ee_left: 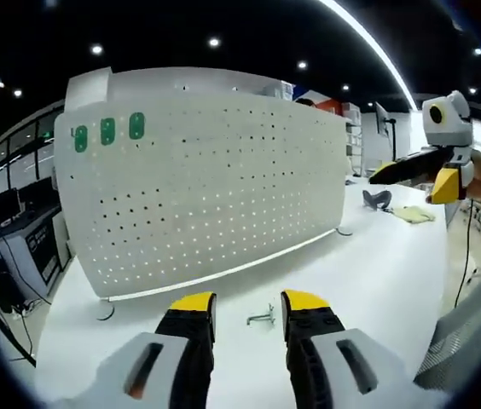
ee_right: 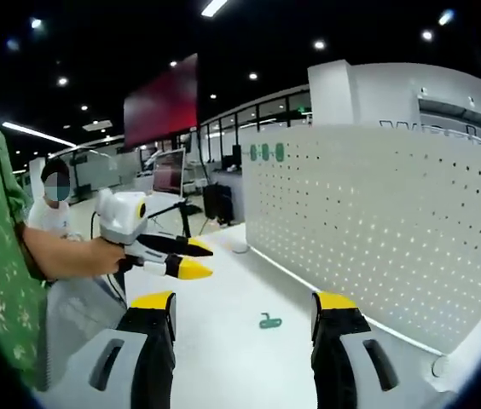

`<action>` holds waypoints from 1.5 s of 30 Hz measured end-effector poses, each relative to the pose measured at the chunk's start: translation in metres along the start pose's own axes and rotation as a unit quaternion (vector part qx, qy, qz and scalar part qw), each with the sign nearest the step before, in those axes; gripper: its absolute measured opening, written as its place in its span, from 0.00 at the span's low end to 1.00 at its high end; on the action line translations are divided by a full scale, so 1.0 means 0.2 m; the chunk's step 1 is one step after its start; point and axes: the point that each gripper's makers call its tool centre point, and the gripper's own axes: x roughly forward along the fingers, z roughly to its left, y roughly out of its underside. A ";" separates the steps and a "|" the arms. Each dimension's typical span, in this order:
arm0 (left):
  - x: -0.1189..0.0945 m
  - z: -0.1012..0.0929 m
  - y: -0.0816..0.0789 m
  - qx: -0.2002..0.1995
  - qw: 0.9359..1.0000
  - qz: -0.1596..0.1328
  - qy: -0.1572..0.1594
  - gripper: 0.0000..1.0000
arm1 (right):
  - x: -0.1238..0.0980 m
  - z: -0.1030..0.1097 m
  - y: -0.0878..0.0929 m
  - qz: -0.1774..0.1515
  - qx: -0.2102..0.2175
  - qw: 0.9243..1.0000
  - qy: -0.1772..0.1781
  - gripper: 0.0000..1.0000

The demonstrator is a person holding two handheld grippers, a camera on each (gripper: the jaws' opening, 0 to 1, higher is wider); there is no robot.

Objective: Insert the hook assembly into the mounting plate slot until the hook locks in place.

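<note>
Two open grippers, nothing held — hook (ee_left: 262, 318) lies on the table just ahead between my left gripper (ee_left: 248, 305) jaws, long axis crosswise; left is nearer — pegboard (ee_left: 206, 187) beyond.

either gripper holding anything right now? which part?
Nothing held. Left gripper and right gripper are both open and empty; the hook lies loose on the table.

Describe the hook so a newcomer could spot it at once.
Find the big white pegboard standing on the white table. On the tabletop just in front of its lower edge lies the hook, a small metal piece between the left gripper tips. Nothing else lies near it.
</note>
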 end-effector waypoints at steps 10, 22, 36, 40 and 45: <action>0.02 -0.03 0.10 -0.010 1.000 0.022 0.014 0.32 | 0.02 -0.01 0.10 0.028 0.004 1.000 0.004 0.65; 0.05 -0.05 0.18 -0.014 0.998 0.048 0.028 0.31 | 0.06 -0.01 0.22 0.052 0.016 0.999 0.003 0.65; 0.05 -0.06 0.20 -0.023 0.998 0.049 0.035 0.30 | 0.12 -0.02 0.29 0.068 0.025 0.997 -0.006 0.65; 0.06 -0.08 0.20 -0.023 0.998 0.051 0.038 0.30 | 0.14 -0.03 0.32 0.073 0.028 0.997 -0.007 0.65; 0.06 -0.09 0.21 -0.025 0.997 0.052 0.042 0.30 | 0.16 -0.05 0.34 0.077 0.029 0.997 -0.010 0.64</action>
